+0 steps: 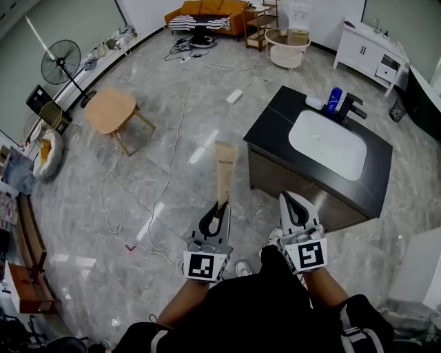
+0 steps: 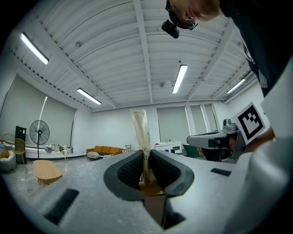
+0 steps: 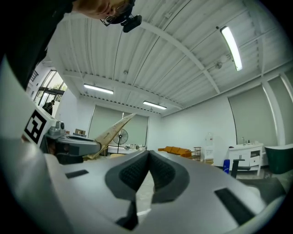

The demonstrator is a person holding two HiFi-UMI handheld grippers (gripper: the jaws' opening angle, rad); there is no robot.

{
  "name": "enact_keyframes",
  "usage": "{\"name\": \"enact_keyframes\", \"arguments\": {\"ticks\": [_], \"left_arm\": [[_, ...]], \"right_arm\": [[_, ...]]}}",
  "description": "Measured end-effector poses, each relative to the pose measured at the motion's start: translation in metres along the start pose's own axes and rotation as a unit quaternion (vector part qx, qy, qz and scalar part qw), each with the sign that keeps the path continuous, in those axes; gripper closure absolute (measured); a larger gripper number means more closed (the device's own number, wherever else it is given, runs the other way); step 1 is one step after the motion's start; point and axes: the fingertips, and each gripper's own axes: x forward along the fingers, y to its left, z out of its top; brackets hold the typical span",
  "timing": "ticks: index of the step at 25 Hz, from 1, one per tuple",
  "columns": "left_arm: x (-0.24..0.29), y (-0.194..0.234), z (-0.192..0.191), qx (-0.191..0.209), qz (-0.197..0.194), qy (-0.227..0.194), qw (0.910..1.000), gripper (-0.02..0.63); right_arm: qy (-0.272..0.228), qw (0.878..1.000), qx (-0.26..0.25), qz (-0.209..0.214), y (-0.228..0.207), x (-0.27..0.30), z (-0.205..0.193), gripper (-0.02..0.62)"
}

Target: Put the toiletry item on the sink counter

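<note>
A tall beige toiletry tube (image 1: 224, 172) stands upright in my left gripper (image 1: 216, 215), whose jaws are shut on its lower end. In the left gripper view the tube (image 2: 139, 132) rises out between the dark pads (image 2: 126, 171). My right gripper (image 1: 293, 205) is held beside it, shut and empty; its tips meet in the right gripper view (image 3: 148, 153). Both are in the air over the floor, just short of the near-left corner of the black sink counter (image 1: 272, 127) with its white basin (image 1: 327, 145). The tube (image 3: 112, 128) also shows at left in the right gripper view.
On the counter's far edge stand a blue bottle (image 1: 334, 100), a dark faucet (image 1: 351, 107) and a small white item (image 1: 313, 102). A wooden stool-table (image 1: 110, 110), a fan (image 1: 60, 62), floor cables (image 1: 176, 138), a white cabinet (image 1: 368, 48) and a sofa (image 1: 207, 10) lie around.
</note>
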Motion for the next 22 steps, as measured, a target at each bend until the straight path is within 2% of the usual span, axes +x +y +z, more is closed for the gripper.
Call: {"name": "enact_keyframes", "arguments": {"ticks": [8,22], "left_arm": [[0.079,0.005,-0.007,-0.006,-0.027,0.006,0.9996,0.543],[0.240,-0.006,-0.025,0.005,-0.046,0.008,0.9989,0.543]], "right_arm": [[0.005,1.000,0.003,-0.028,-0.056,0.046,-0.013,0.591],[0.015,0.999,0.003,-0.039,-0.182,0.123,-0.035,0.591]]}}
